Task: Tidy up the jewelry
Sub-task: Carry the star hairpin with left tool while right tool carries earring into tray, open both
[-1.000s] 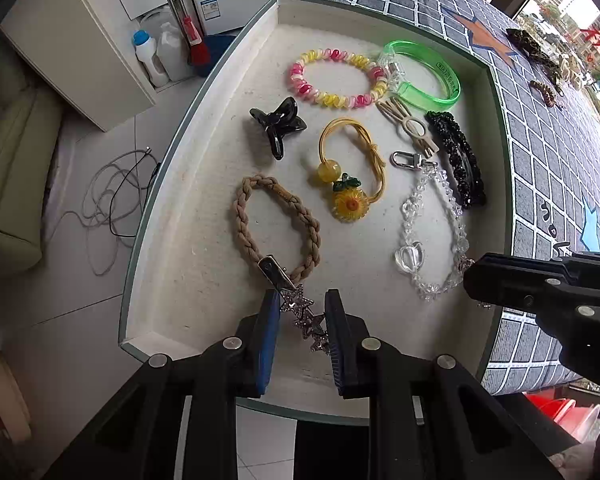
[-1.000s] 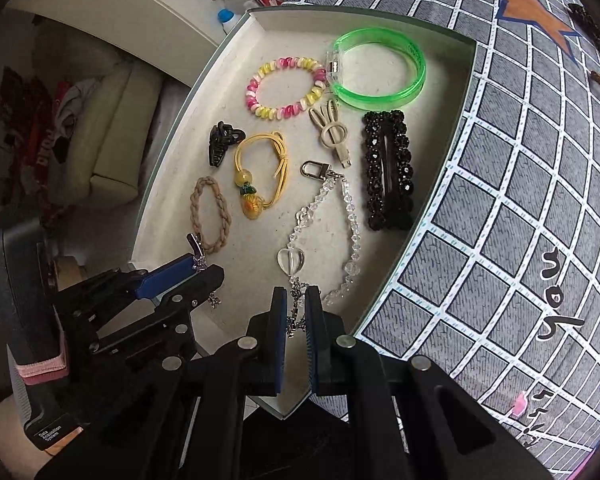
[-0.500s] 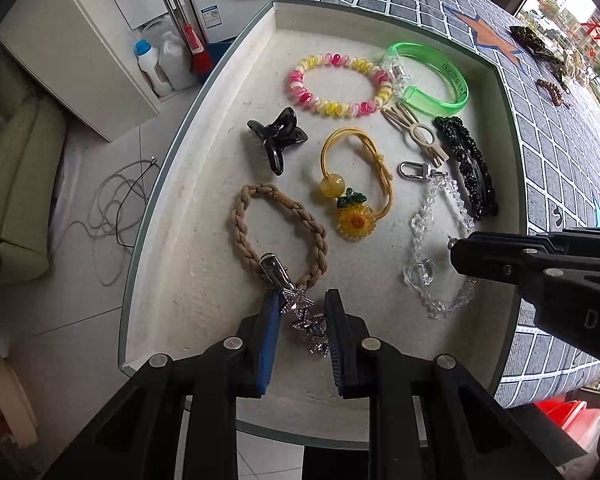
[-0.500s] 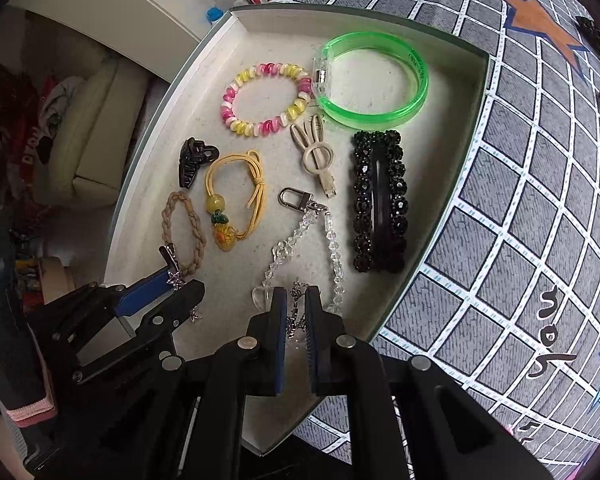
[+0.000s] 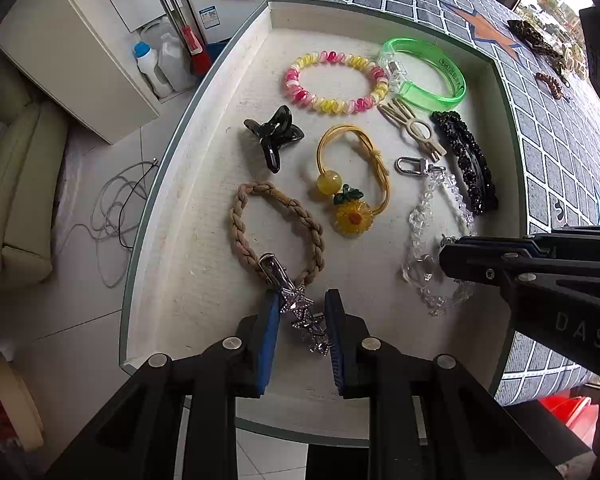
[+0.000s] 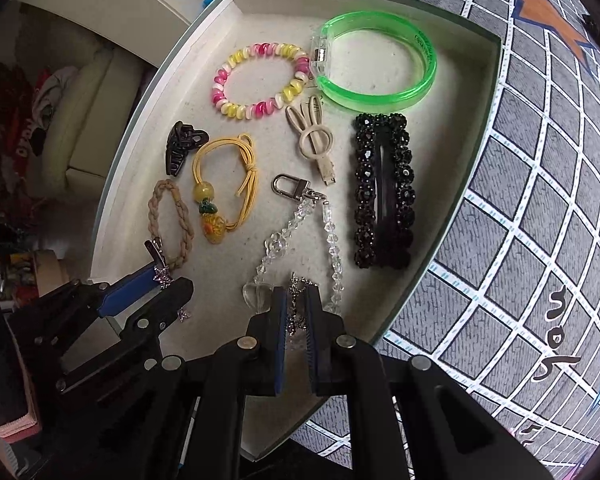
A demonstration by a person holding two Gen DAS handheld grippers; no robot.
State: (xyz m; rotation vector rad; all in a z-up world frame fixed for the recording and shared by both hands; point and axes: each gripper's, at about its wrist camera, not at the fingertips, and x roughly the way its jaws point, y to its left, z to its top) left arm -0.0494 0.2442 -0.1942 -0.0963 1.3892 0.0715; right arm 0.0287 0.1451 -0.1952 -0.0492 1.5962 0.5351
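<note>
**Both grippers closed on jewelry over tray**

Left gripper (image 5: 300, 334): blue pads clamp a silver star hair clip (image 5: 296, 304), its tip lying on the braided tan hair tie (image 5: 276, 232). Right gripper (image 6: 296, 320): jaws nearly together, pinching a thin silver chain (image 6: 296, 304) above the clear bead chain (image 6: 332, 240), near edge of the white tray (image 5: 204, 240). Farther in: sunflower hair tie (image 5: 350, 216), black claw clip (image 5: 274, 136), black beaded barrette (image 6: 384, 192), pink-yellow coil bracelet (image 6: 260, 80), green bangle (image 6: 380, 60), lettering unreadable. "DAS" reads on the right gripper only in the left view; the chain shows clearly only in the right.
</note>
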